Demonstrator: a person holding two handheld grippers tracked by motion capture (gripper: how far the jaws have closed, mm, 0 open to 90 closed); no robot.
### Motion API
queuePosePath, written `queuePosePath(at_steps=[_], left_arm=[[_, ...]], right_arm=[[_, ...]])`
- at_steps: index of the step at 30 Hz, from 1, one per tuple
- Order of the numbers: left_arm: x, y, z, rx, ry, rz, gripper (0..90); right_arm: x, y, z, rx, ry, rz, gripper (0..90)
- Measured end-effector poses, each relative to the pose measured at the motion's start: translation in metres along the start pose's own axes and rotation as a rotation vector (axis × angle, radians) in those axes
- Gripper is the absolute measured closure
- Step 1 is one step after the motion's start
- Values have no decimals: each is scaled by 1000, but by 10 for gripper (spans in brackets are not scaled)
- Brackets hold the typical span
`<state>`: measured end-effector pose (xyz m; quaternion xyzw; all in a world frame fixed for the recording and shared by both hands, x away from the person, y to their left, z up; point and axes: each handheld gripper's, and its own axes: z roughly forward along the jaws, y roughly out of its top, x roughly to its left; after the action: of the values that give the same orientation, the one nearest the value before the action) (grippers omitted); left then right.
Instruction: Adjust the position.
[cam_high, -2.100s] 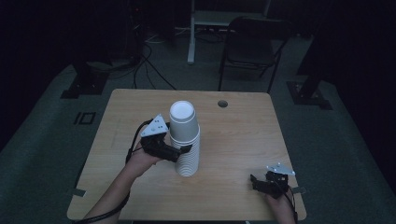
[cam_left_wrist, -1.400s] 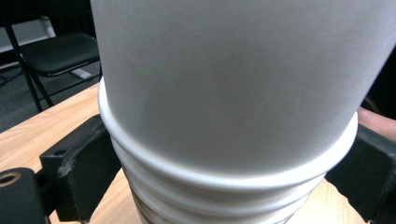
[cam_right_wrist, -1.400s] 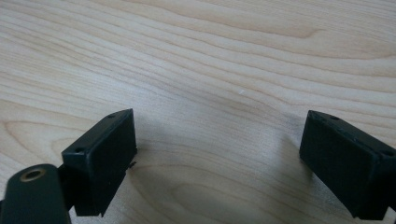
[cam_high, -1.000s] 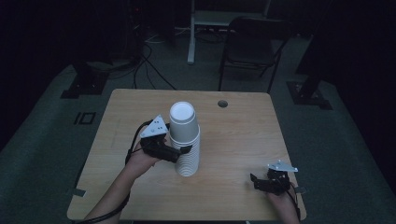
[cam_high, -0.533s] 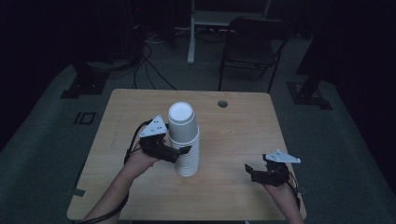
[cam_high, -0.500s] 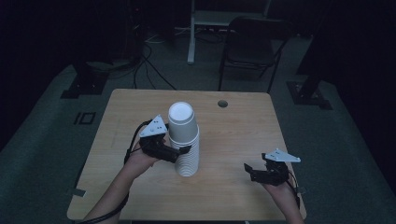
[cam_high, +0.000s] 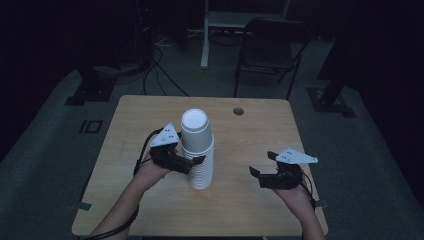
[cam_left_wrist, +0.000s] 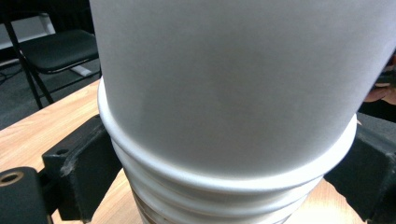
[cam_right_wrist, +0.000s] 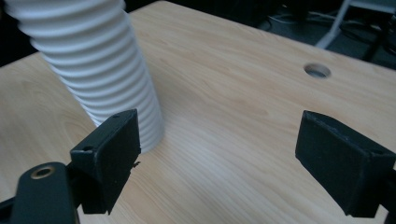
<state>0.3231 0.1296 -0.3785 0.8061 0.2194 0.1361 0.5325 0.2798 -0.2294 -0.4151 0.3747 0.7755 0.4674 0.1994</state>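
Observation:
A tall stack of white paper cups (cam_high: 197, 150) stands upside down near the middle of the wooden table (cam_high: 250, 135). My left gripper (cam_high: 196, 160) is shut on the stack about halfway up, from its left side. In the left gripper view the stack (cam_left_wrist: 233, 93) sits close between the two black jaws, one on each side, and my left gripper (cam_left_wrist: 224, 186) clasps it just under a cup rim. My right gripper (cam_high: 263, 165) hovers open to the right of the stack, apart from it. In the right gripper view my right gripper (cam_right_wrist: 224, 158) holds nothing, with the ribbed stack (cam_right_wrist: 102, 70) ahead on the left.
A round cable hole (cam_high: 238, 110) lies in the table's far side, also seen as the hole (cam_right_wrist: 317, 71). A dark chair (cam_high: 267, 45) and a white desk leg (cam_high: 204, 40) stand beyond the table. Cables run across the floor at the back left.
My right gripper has lifted from the table's front right corner and moved forward and left toward the stack. The left gripper and the stack have stayed put.

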Motion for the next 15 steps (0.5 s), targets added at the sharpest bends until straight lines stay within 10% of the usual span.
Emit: queuePosePath(at_steps=[15], left_arm=[[-1, 1, 0, 4, -3, 4, 61]], right_arm=[[30, 52, 5, -95, 139, -71, 133]])
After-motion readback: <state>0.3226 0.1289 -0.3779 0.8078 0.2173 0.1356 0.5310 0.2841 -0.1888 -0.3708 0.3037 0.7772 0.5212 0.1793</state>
